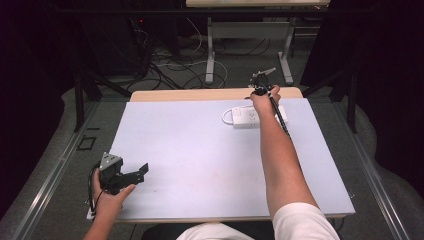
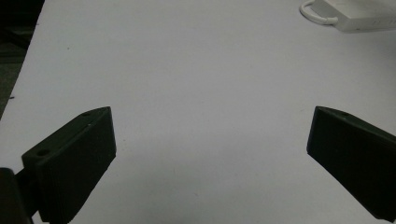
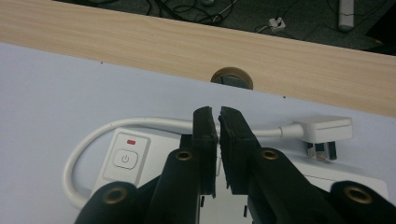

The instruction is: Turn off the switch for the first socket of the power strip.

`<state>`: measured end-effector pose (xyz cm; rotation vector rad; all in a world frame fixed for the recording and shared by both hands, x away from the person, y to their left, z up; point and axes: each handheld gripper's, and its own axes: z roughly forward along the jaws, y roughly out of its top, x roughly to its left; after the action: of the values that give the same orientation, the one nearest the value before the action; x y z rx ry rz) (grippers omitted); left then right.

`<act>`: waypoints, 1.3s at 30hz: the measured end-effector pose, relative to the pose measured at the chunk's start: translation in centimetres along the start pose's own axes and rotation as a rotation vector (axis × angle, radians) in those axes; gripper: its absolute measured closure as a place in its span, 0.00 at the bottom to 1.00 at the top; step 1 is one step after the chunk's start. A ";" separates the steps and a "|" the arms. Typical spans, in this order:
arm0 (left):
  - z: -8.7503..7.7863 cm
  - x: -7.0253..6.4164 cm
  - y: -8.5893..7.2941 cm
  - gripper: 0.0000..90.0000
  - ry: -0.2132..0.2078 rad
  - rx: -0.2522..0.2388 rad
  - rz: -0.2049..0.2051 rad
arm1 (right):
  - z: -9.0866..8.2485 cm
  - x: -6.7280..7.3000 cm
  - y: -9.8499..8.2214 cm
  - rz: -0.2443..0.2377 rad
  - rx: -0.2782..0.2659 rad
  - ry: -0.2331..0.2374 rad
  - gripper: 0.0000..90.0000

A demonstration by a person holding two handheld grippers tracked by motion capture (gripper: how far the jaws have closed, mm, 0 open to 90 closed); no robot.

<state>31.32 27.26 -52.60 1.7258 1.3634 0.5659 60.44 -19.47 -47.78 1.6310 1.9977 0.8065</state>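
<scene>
While the white power strip (image 3: 140, 158) is lying flat near the far edge of the tabletop (image 1: 190, 150), its smooth plastic body is sitting directly under the right tongs (image 3: 217, 140) — their ribbed black jaws are standing almost together, with only a thin slit between them and nothing visibly gripped. They are hovering over the strip's sockets, just beside the square switch (image 3: 125, 158) with its small red light, probably lining up for a press or a pinch there. The strip's rounded white cable (image 3: 93, 135) is looping back around to a chunky three-pin plug (image 3: 324, 133) lying loose on the pale sheet. Well apart, at the near left corner, the left tongs (image 2: 210, 140) are resting wide and empty — seemingly waiting. A band of wood grain is running along the far edge.
</scene>
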 end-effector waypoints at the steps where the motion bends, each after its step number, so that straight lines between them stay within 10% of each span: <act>1: 0.0 0.0 0.0 0.01 0.001 0.001 -0.002 | 0.1 0.0 0.0 -0.004 0.001 -0.001 0.97; 39: -0.1 0.1 0.0 0.02 -0.001 0.004 -0.001 | 2.6 0.0 -1.6 -0.008 0.050 -0.022 1.00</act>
<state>31.26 27.34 -52.60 1.7283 1.3648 0.5622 61.05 -19.27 -50.79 1.6510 2.0229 0.7377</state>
